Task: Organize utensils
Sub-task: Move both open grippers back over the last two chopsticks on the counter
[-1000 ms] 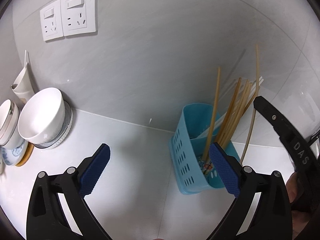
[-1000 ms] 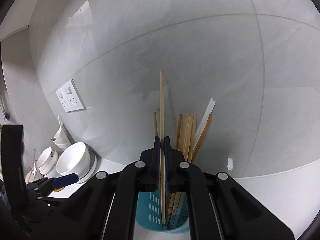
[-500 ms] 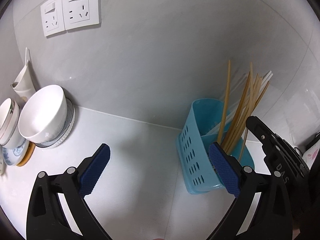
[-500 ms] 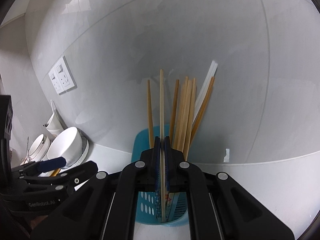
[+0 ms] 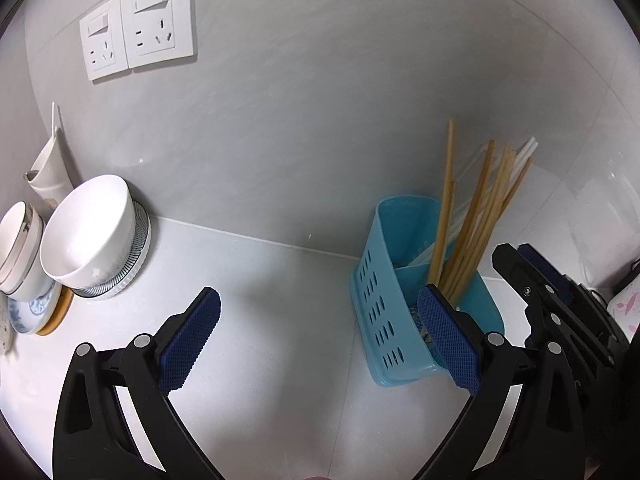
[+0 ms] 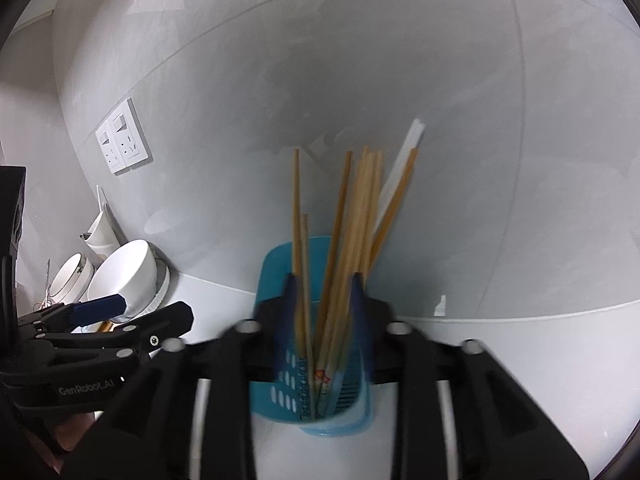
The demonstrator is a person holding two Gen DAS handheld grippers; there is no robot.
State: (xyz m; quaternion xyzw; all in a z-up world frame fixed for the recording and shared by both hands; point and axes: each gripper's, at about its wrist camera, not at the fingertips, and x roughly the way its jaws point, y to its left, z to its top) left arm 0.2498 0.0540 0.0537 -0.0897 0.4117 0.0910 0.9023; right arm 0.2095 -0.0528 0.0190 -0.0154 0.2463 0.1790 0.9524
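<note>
A: What has changed since a second ago?

B: Then our right gripper (image 6: 322, 300) was clamped on one chopstick (image 6: 306, 280) above the caddy (image 6: 280, 264). Now its jaws are opening, the pads no longer press the stick, and the stick stands lower in the caddy with the others, though it is still between the jaws. Our left gripper (image 5: 320, 344) has not changed: jaws wide apart, nothing between them, hovering over the counter (image 5: 280, 320).

A: Meaning for the task?

B: We judge this chopstick delivered. The right gripper can back out and fetch the next utensil, if any remain; none is visible loose on the counter.

A: Materials, from the left?

B: Stacked bowls (image 5: 88, 232), glazed white ceramic, round, resting tilted on ribbed plates. Then the smooth pale counter and the matte grey wall with two white sockets (image 5: 138, 44). Our pads (image 5: 188, 344) are blue with a diamond-grid texture. The caddy is thin blue plastic, slotted on its side, with an inner divider. The chopsticks are slim tan wood or bamboo; some are white.
</note>
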